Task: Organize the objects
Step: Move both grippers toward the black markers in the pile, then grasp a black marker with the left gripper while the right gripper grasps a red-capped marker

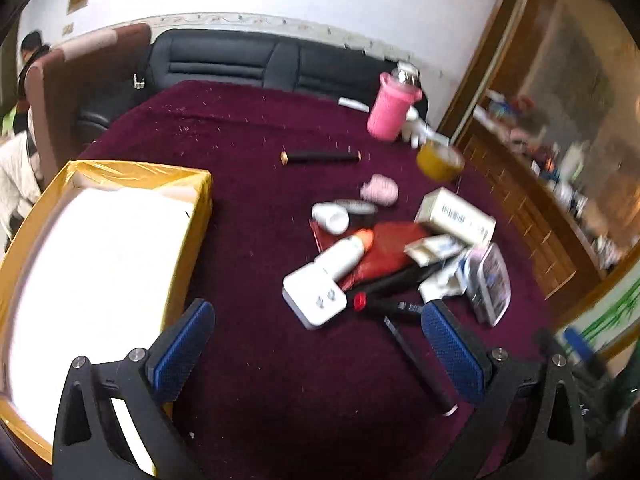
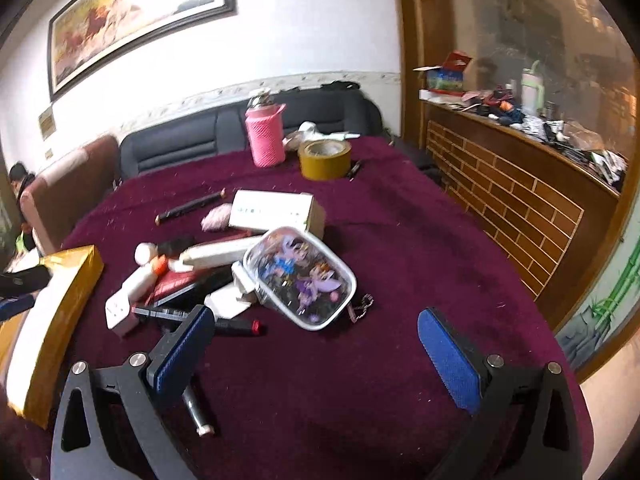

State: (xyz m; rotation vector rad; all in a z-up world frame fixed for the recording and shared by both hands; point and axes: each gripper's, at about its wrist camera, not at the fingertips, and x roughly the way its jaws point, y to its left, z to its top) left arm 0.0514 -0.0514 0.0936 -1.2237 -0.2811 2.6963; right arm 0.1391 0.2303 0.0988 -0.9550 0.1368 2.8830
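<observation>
Both grippers wide apart, nothing held. Left gripper (image 1: 316,344) low in the frame, over bare purple cloth (image 1: 248,184). Right gripper (image 2: 316,344) low in the frame too. A messy pile in the middle: white plug (image 1: 314,294), red-capped marker (image 1: 384,305), picture pouch (image 2: 300,276), white box (image 2: 276,210). Yellow box (image 1: 100,256) at the left, open on top. Marker lying sideways across the left view, just past the right finger (image 1: 452,354). In the right view, marker (image 2: 236,326) just beside the left finger (image 2: 184,350). Probably closest to the right gripper, so maybe an easy first grab.
</observation>
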